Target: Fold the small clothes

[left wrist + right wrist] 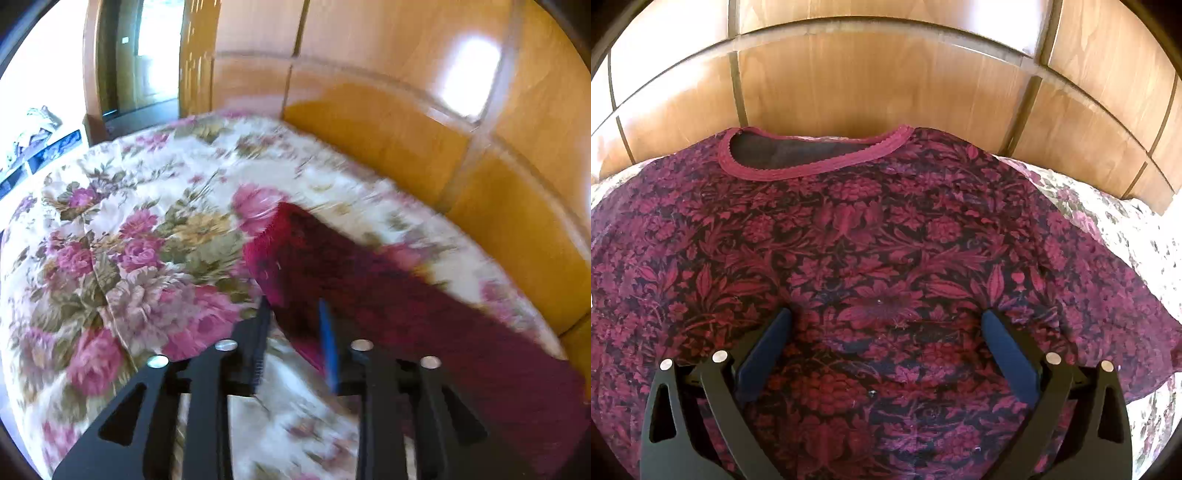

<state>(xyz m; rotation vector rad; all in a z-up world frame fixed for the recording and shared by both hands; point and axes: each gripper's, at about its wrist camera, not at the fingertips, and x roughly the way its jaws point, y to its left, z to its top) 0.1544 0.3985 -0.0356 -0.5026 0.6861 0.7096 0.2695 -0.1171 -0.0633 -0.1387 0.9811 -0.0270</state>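
Observation:
A dark red flower-print top (886, 229) lies spread flat on the bed, its trimmed neckline (812, 166) towards the wooden wall. My right gripper (886, 321) hovers over the middle of the top, open wide, with nothing between its blue pads. In the blurred left wrist view the top (369, 288) runs off to the right, and its near edge is raised in a fold. My left gripper (295, 314) stands partly open at that edge. Cloth sits between the fingers, with a gap showing beside the left finger (264, 321).
A flowered bedspread (147, 240) covers the bed and shows to the right of the top (1126, 229). Glossy wooden panels (406, 129) rise right behind the bed (886, 85). A doorway (147, 66) and a bright shelf with things (40, 147) lie beyond the bed's far left.

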